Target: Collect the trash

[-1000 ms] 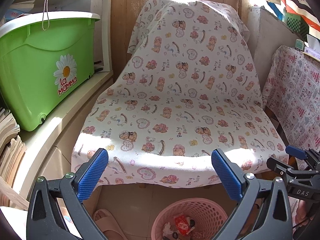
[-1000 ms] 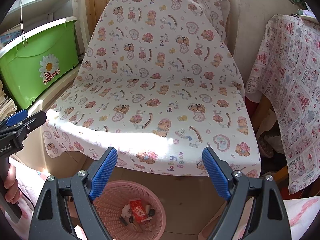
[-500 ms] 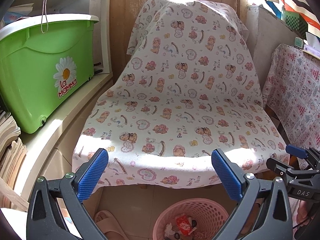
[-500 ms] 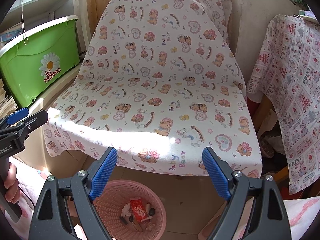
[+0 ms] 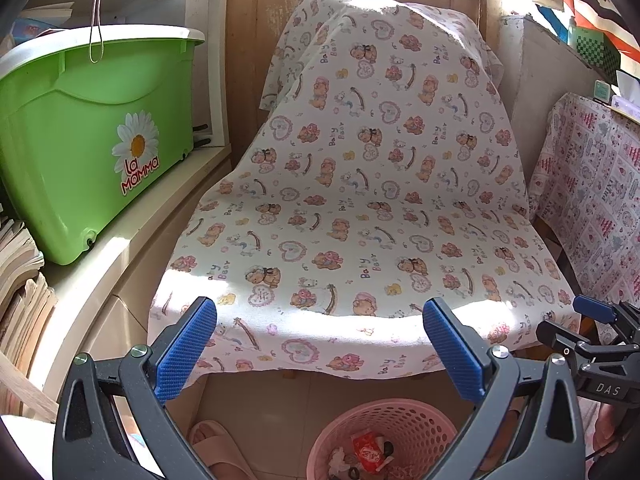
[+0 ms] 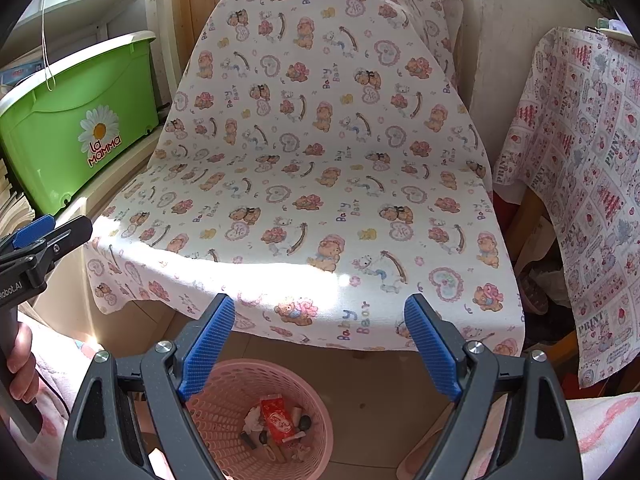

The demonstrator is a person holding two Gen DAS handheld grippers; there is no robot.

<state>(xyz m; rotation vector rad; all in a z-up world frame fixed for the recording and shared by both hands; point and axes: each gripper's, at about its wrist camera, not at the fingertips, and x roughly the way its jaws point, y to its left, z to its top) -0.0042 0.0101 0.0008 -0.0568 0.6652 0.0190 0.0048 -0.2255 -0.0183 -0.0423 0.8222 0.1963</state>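
A pink perforated basket (image 6: pixel 312 432) (image 5: pixel 432 428) stands on the floor in front of a chair draped in a teddy-bear cloth (image 5: pixel 360 208) (image 6: pixel 312 168). Inside it lie a red wrapper (image 6: pixel 277 420) (image 5: pixel 367 447), crumpled white paper and several small dark bits. My left gripper (image 5: pixel 320 322) hangs open over the chair's front edge, nothing between its blue pads. My right gripper (image 6: pixel 320 318) is open too, above the basket and empty. Each gripper shows at the edge of the other's view, with a hand on the left one's grip (image 6: pixel 18 364).
A green "La Mamma" bin (image 5: pixel 80 152) sits on a white shelf at the left, stacked papers (image 5: pixel 20 280) below it. A table under a pink print cloth (image 6: pixel 580 184) stands at the right. A pink slipper (image 5: pixel 216 444) lies on the floor beside the basket.
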